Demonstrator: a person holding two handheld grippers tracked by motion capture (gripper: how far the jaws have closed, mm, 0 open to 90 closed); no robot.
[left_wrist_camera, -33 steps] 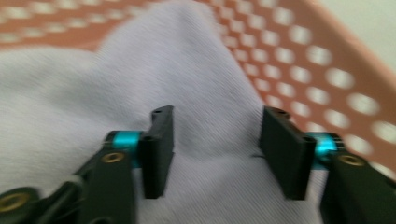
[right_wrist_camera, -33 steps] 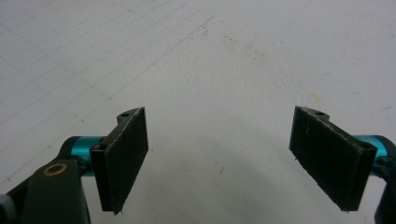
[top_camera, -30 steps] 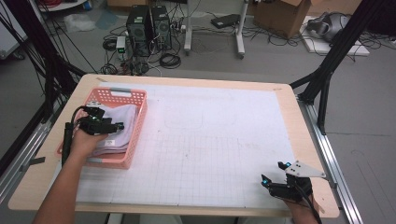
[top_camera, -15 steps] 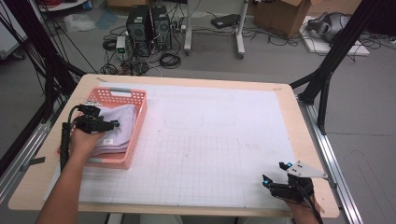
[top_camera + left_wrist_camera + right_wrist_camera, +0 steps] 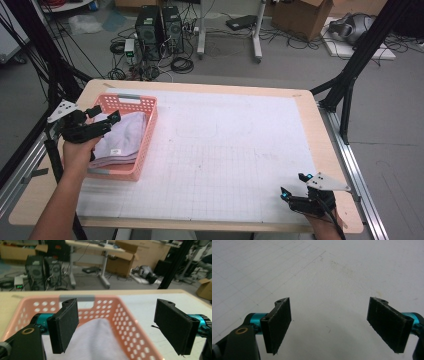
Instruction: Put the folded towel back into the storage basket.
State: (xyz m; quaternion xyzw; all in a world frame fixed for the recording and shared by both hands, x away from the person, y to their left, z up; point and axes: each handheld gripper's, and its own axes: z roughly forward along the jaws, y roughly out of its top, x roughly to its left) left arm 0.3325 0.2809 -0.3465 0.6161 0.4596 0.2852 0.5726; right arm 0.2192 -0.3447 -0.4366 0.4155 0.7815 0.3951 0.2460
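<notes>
A pink perforated basket (image 5: 131, 99) stands at the table's left side with a folded pale cloth (image 5: 122, 136) lying in it. My left gripper (image 5: 104, 114) hovers over the basket's left part, open and empty. In the left gripper view its jaws (image 5: 120, 327) stand wide apart above the cloth (image 5: 97, 340), looking toward the basket's far wall (image 5: 105, 302). My right gripper (image 5: 294, 185) rests low near the table's front right corner, open with nothing in it. In the right gripper view its jaws (image 5: 329, 325) frame bare white mat (image 5: 332, 277).
A white gridded mat (image 5: 230, 150) covers most of the wooden table (image 5: 320, 130). Black frame posts (image 5: 350, 85) rise at the right and left edges. Computer towers (image 5: 157, 27), cables and cardboard boxes lie on the floor beyond the far edge.
My left gripper has lifted off the cloth and drawn back toward the basket's left side. The right gripper has stayed in place.
</notes>
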